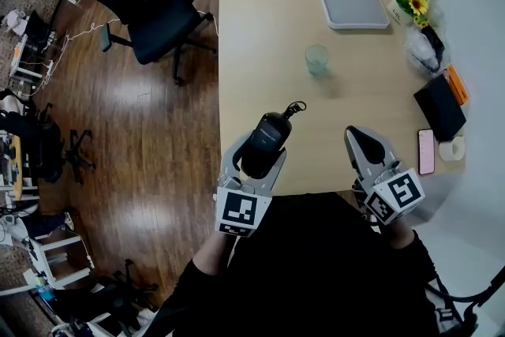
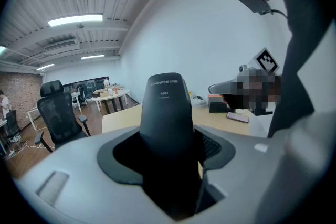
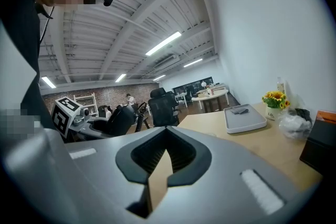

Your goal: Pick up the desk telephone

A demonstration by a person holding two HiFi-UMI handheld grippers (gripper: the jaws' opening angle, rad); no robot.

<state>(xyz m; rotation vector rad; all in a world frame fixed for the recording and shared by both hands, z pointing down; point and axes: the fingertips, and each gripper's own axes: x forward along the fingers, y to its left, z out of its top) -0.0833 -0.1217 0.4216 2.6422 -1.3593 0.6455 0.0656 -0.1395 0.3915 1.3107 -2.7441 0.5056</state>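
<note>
— Where is the desk telephone (image 1: 267,140)?

— In the left claw (image 1: 259,155). The two jaws pinch the black handset from both sides near its lower half, and its rounded top sticks out past the fingertips. A short loop of cord shows at the far end. In the left gripper view it stands upright between the jaws, with pale lettering near the top.

— Is it over the bench (image 1: 260,35)?

— Over the near left part, close to the edge. I cannot tell whether it touches the wood.

— And the right claw (image 1: 361,140)?

— Pressed together with nothing in it. The right gripper view shows the dark pads meeting at their tips. It hangs over the near right edge, well apart from the left one.

— What else is on the bench?

— A glass (image 1: 317,59) near the middle and a grey tray (image 1: 349,0) at the far end. Sunflowers (image 1: 412,0) and a plastic bag (image 1: 422,51) are along the right side. Nearer, a black box (image 1: 439,105), a smartphone (image 1: 426,151) and a roll of tape (image 1: 451,148) sit together. An office chair (image 1: 146,0) stands on the wooden floor to the left.
</note>
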